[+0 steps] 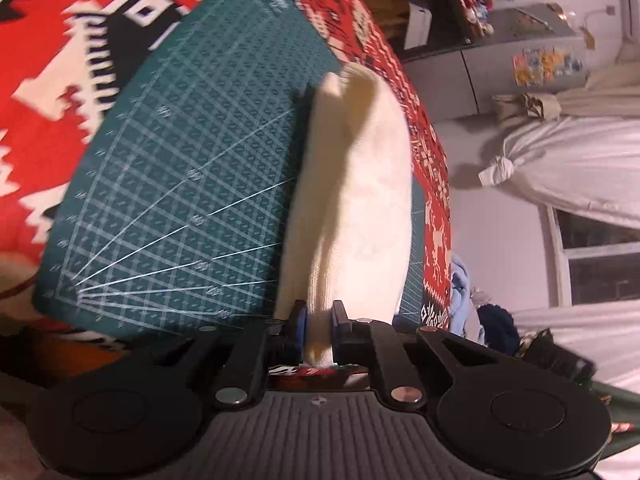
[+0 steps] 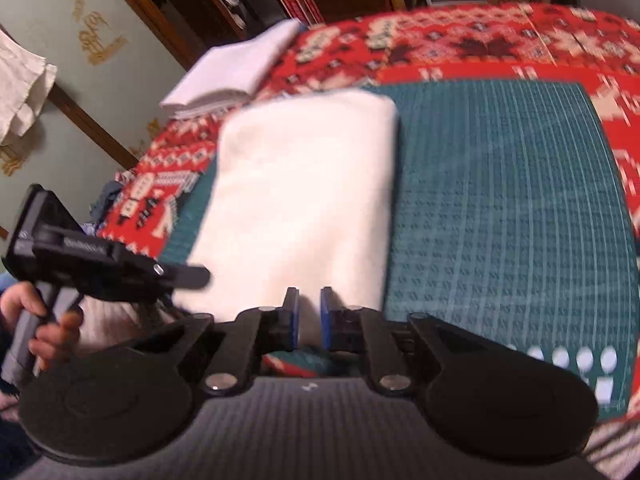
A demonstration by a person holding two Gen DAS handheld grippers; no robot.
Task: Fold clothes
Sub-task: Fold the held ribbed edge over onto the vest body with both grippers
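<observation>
While rolled sideways, left gripper has both pads clamped on near edge of white cloth, cloth running away ahead of fingers over green cutting mat. Right gripper level, blue pads slightly apart, near edge of same cloth between them; grip unclear. Left of right gripper: left tool with person's hand wrapped round handle. Folded white stack far ahead-left on red patterned spread.
</observation>
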